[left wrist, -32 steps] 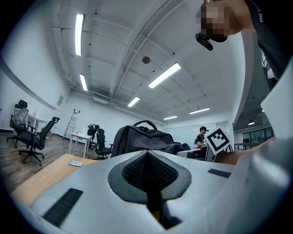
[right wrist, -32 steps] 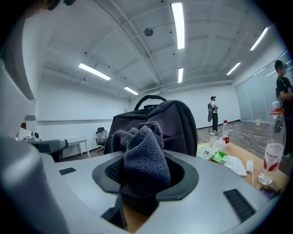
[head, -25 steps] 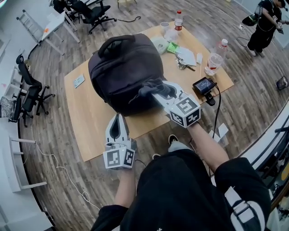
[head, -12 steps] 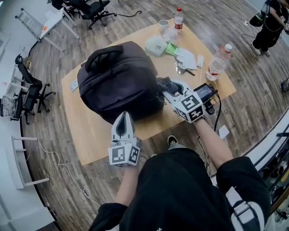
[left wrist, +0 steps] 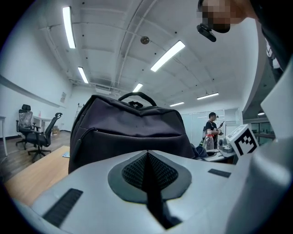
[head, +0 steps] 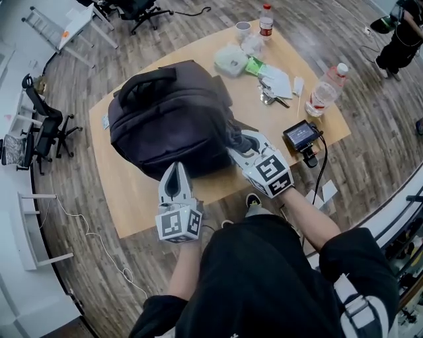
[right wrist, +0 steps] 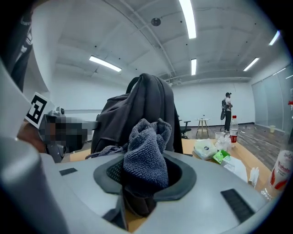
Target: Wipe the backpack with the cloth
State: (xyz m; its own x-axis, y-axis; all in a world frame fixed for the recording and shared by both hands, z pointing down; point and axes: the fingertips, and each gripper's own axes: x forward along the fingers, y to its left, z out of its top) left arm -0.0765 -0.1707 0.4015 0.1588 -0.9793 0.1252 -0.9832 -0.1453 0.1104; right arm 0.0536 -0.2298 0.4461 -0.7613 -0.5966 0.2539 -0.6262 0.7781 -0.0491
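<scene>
A dark backpack (head: 168,115) lies on the wooden table (head: 129,191), handle toward the far side. My right gripper (head: 239,140) is shut on a grey cloth (head: 235,135) and holds it against the backpack's right side, low near the table. In the right gripper view the cloth (right wrist: 147,153) bunches up between the jaws, with the backpack (right wrist: 149,103) right behind it. My left gripper (head: 176,169) is shut with nothing in it, its tip close to the backpack's near side. The left gripper view shows the closed jaws under the backpack (left wrist: 130,132).
On the table's right part lie a small screen device (head: 301,134) with a cable, a water bottle (head: 325,92), papers (head: 277,82), a green packet (head: 254,66), a white pouch (head: 231,59), a cup (head: 243,29) and a red-capped bottle (head: 266,20). Office chairs (head: 39,132) stand left.
My right gripper has carried the cloth from the backpack's near face round to its right side and lower. My left gripper has come closer to the backpack's near side.
</scene>
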